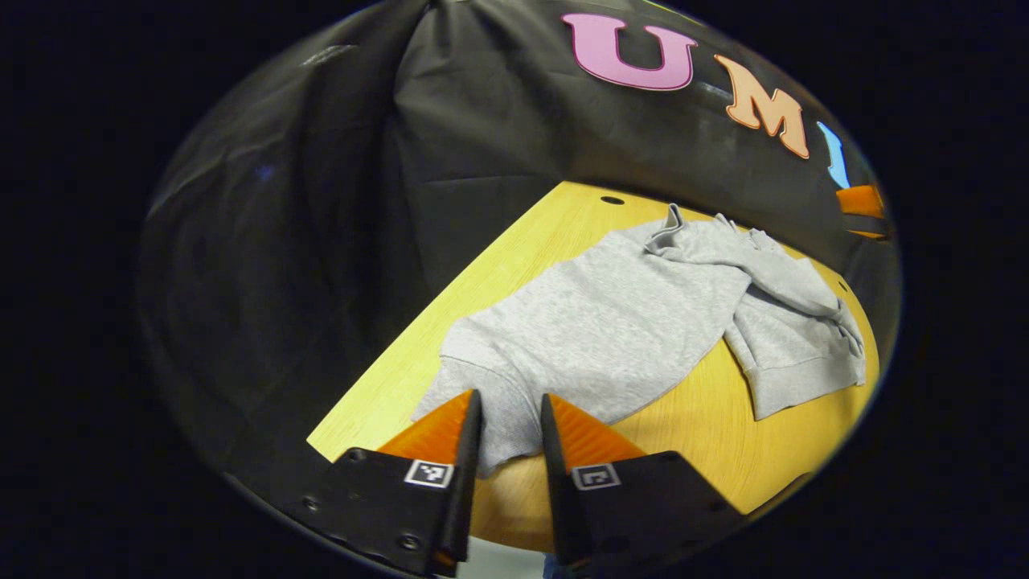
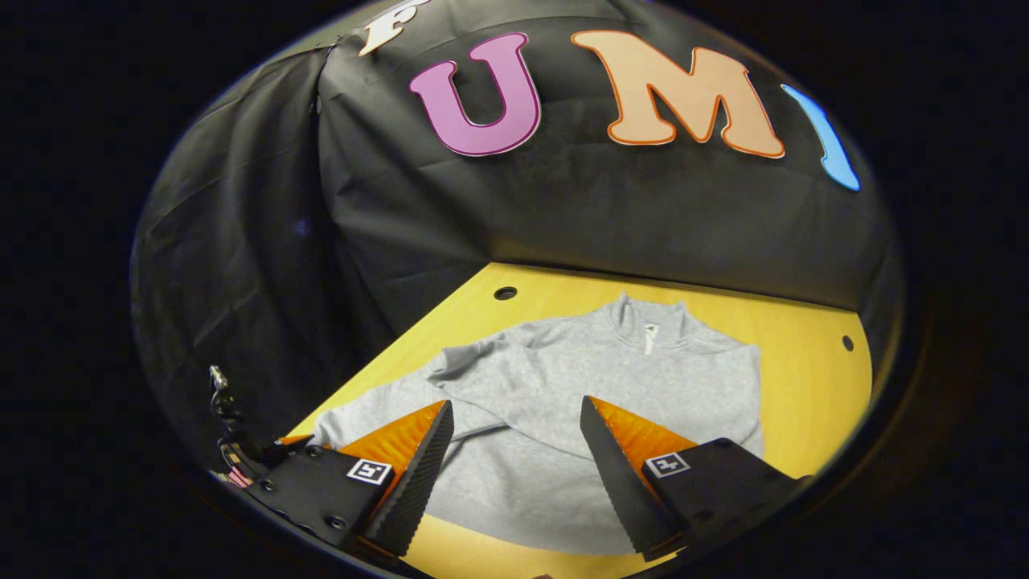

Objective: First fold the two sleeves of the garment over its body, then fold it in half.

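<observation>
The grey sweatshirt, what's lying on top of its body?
One sleeve lies folded across the grey sweatshirt body. The wooden table beneath is hidden where the fabric covers it.

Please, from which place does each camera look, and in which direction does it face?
Left gripper view: rides on the left gripper, low over the table's near corner, facing along the sweater toward the wall; its own jaws frame the hem, apart.
Right gripper view: rides on the right gripper, above the near edge, facing the sweater toward its collar; its own jaws stand wide apart.
Shared: sweater, table, wall.
</observation>
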Available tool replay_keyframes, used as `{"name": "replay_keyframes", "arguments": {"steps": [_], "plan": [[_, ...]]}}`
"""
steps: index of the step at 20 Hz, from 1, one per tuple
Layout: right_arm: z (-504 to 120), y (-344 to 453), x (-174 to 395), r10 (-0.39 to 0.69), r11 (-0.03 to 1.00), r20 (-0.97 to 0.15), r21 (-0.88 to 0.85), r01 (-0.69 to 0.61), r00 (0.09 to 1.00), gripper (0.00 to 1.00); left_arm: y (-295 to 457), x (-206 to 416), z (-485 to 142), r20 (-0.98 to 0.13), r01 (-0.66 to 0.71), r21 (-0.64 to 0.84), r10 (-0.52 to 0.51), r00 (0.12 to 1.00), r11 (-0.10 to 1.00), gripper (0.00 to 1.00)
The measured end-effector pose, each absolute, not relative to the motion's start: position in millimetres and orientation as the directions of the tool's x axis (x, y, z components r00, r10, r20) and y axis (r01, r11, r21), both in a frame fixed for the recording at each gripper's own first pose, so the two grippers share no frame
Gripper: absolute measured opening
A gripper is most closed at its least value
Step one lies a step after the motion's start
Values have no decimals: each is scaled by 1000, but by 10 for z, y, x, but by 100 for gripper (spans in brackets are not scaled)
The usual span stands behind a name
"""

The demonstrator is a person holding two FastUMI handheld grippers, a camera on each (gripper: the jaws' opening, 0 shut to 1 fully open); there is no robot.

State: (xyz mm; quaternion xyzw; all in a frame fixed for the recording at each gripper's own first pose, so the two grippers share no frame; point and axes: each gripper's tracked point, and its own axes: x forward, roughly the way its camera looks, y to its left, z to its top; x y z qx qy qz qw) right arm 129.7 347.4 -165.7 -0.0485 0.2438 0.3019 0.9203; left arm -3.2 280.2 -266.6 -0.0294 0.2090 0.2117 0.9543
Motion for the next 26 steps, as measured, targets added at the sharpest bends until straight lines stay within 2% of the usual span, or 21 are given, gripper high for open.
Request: {"name": "replay_keyframes", "arguments": {"steps": [1,2,4,6,7,8,10,14,17,19,20,21,22,23,25,26], "plan": [[-1625,3411,1254,528,816,-475,54,-575,704,98,2793,-1,-2670,-412,-417,29,391,823,909,34],[-1582,3362,1231,524,821,-469,54,-569,711,98,2785,17,-2667,-414,-419,32,394,821,907,14],[-1514,3249,1164,516,832,-459,65,-551,723,98,2784,16,-2670,-433,-428,40,402,807,903,10],[-1446,3133,1144,505,841,-449,63,-537,737,98,2773,20,-2664,-460,-431,34,397,794,902,10],[-1411,3078,1152,499,845,-441,57,-532,746,95,2768,30,-2656,-471,-435,28,395,789,900,10],[-1372,3019,1162,492,850,-434,53,-524,755,98,2764,38,-2661,-489,-438,20,391,780,899,6],[-1311,2891,1175,478,861,-426,52,-507,768,98,2723,44,-2656,-527,-440,-3,373,764,898,4],[-1240,2593,1204,440,884,-410,40,-466,799,98,2530,176,-2520,-546,-442,-134,306,780,887,1],[-1188,2398,1207,417,898,-397,43,-438,817,98,2398,357,-2282,-511,-427,-198,279,813,882,2],[-1142,2228,1208,400,907,-391,42,-419,828,94,2228,528,-2093,-484,-390,-230,243,841,892,1],[-1122,2159,1197,394,910,-391,41,-412,832,98,2126,635,-1977,-465,-361,-238,221,857,902,1],[-1115,2096,1183,386,914,-388,37,-404,837,94,2018,731,-1871,-449,-332,-241,199,871,912,1],[-1088,2027,1183,380,917,-383,35,-398,842,98,1887,836,-1752,-430,-298,-237,175,886,925,2],[-1076,1961,1181,370,922,-378,36,-386,849,94,1772,937,-1656,-414,-265,-233,151,898,936,1],[-1051,1843,1176,360,928,-368,47,-370,857,98,1454,1146,-1434,-381,-179,-214,86,920,960,1],[-1047,1777,1166,356,930,-369,52,-364,858,95,1274,1261,-1334,-367,-128,-197,48,929,972,1]]}}
